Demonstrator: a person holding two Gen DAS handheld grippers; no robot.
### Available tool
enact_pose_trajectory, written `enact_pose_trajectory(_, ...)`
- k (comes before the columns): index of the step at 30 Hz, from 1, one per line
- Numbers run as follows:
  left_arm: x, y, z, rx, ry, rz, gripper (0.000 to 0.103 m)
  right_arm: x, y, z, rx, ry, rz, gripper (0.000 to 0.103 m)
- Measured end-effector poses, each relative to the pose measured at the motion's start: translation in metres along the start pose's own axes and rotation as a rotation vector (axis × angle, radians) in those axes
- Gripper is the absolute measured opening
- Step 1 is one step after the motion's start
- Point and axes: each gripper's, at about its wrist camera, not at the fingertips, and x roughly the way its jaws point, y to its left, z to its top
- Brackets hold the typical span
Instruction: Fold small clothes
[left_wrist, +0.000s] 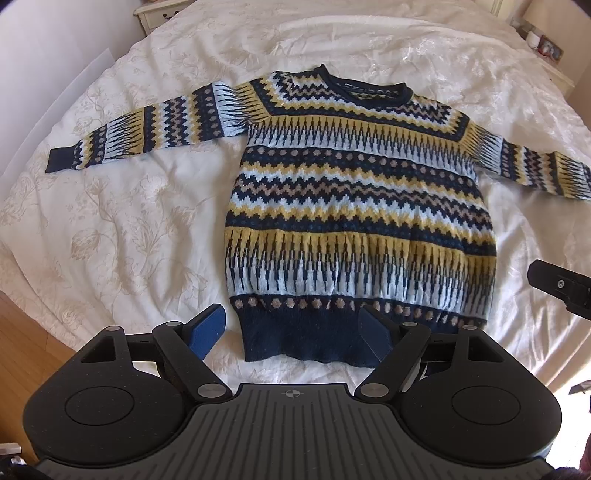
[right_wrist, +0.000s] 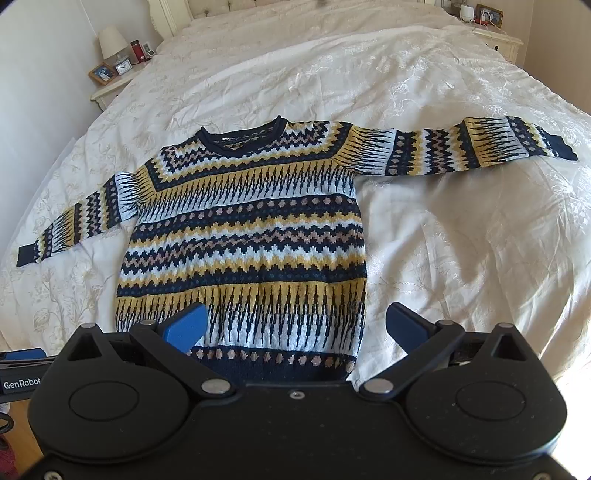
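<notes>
From your left wrist camera, a small knitted sweater (left_wrist: 354, 192) in navy, yellow, pale blue and tan zigzag bands lies flat and face up on the white embroidered bedspread (left_wrist: 129, 229), neckline away from you and both sleeves stretched out sideways. Your left gripper (left_wrist: 293, 330) hovers at the navy ribbed hem, its blue-padded fingers (left_wrist: 208, 328) spread wide and holding nothing; one pad sits over bare bedding left of the hem, the other over the hem itself. From your right wrist camera, the same sweater (right_wrist: 251, 236) fills the middle of the bed, and your right gripper (right_wrist: 295, 325) is likewise spread apart and empty over the lower right part of the body, near the hem. A cream bedside table (right_wrist: 110, 88) with a lamp stands at the far left.
</notes>
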Motion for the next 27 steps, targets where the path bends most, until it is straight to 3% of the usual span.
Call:
enact_pose_trajectory(9, 0.002, 0.000, 0.000, -0.005, 0.007, 0.006, 0.079, 0.003, 0.000, 0.002, 0.003, 0.007, 0.004, 0.102)
enact_pose_trajectory(15, 0.009, 0.004, 0.018, -0.006, 0.030, 0.008, 0.079, 0.009, 0.002, 0.009, 0.016, 0.027, 0.009, 0.102)
enact_pose_trajectory(27, 0.043, 0.013, 0.060, 0.025, 0.071, 0.010, 0.079, 0.061, 0.001, 0.039, 0.083, 0.112, 0.000, 0.102)
